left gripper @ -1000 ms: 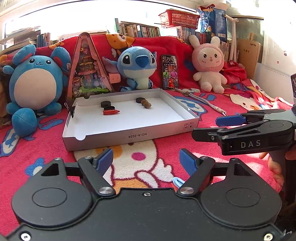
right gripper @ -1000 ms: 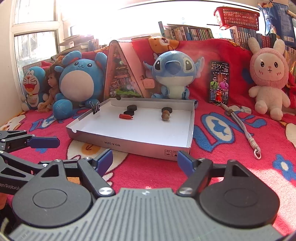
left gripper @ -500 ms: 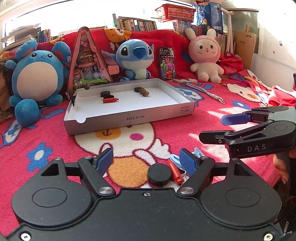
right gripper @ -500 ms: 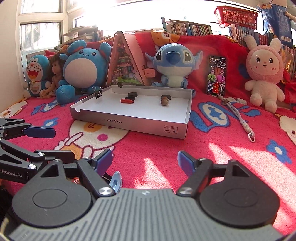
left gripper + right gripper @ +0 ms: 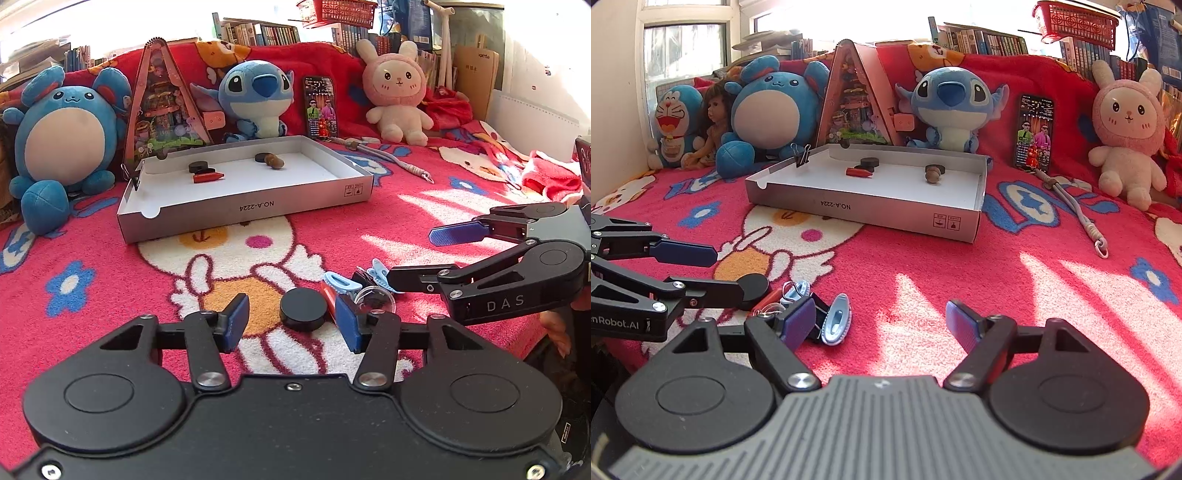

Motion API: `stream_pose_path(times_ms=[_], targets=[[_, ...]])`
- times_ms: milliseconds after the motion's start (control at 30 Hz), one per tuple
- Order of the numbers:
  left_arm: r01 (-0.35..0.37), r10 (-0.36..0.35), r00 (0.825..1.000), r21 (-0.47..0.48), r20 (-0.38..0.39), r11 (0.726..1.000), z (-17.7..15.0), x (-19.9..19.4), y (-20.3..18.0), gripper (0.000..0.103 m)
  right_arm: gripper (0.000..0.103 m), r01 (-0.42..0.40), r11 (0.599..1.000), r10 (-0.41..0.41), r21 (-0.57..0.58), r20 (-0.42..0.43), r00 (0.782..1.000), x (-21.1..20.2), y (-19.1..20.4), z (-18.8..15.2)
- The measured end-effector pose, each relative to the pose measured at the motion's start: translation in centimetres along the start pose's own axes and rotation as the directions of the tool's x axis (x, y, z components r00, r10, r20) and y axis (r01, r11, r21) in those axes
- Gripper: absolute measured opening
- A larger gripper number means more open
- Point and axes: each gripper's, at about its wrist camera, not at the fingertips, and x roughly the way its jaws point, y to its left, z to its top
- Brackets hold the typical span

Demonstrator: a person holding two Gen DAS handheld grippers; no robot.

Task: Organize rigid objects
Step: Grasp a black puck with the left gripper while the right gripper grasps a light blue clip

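A black disc (image 5: 303,314) lies on the red blanket between the pads of my left gripper (image 5: 291,325). The jaws are closing and neither pad touches the disc. Just right of it lie a red crayon (image 5: 328,295), a clear round piece (image 5: 375,299) and pale blue hair clips (image 5: 341,282). My right gripper (image 5: 881,321) stands open over bare blanket, with a blue clip (image 5: 836,319) and a black binder clip (image 5: 816,317) by its left finger. Further back, the white box (image 5: 258,210) holds black discs (image 5: 196,167), a red crayon (image 5: 208,178) and a brown piece (image 5: 276,161).
Plush toys line the back: a blue one (image 5: 66,136), a blue alien (image 5: 258,96) and a pink rabbit (image 5: 397,99). A triangular toy house (image 5: 162,107) and a phone (image 5: 320,107) lean there too. A grey cord (image 5: 388,157) lies right of the box.
Both grippers have dipped toward the blanket, bringing the pile of small things into view. My left jaws have narrowed around the black disc. The right jaws stay as wide as before.
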Motion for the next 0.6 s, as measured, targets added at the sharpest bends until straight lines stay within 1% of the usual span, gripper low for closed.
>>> stream_pose_path(times_ms=[67, 200, 333, 500, 600], targets=[[0.002, -0.002, 1.0, 0.009, -0.002, 1.0, -0.2, 0.0, -0.1, 0.044, 0.086, 0.002, 1.0, -0.002, -0.028, -0.004, 1.0, 0.0, 0.4, -0.1], [-0.004, 0.005, 1.0, 0.021, -0.018, 1.0, -0.4, 0.4, -0.2, 0.043, 0.083, 0.016, 0.996, -0.018, -0.085, -0.019, 1.0, 0.2, 1.2, -0.4], [-0.006, 0.006, 0.999, 0.007, -0.037, 1.0, -0.6, 1.0, -0.1, 0.041, 0.073, 0.017, 0.997, -0.021, -0.082, -0.048, 0.999, 0.6, 1.1, -0.7], [-0.01, 0.01, 0.999, -0.002, -0.036, 1.0, -0.5, 1.7, -0.1, 0.04, 0.071, 0.024, 0.997, -0.027, -0.078, -0.046, 0.999, 0.8, 1.1, -0.6], [-0.012, 0.012, 0.999, -0.001, -0.031, 1.0, -0.3, 1.9, 0.0, 0.037, 0.071, 0.038, 0.996, -0.042, -0.083, -0.045, 0.998, 0.8, 0.9, -0.5]])
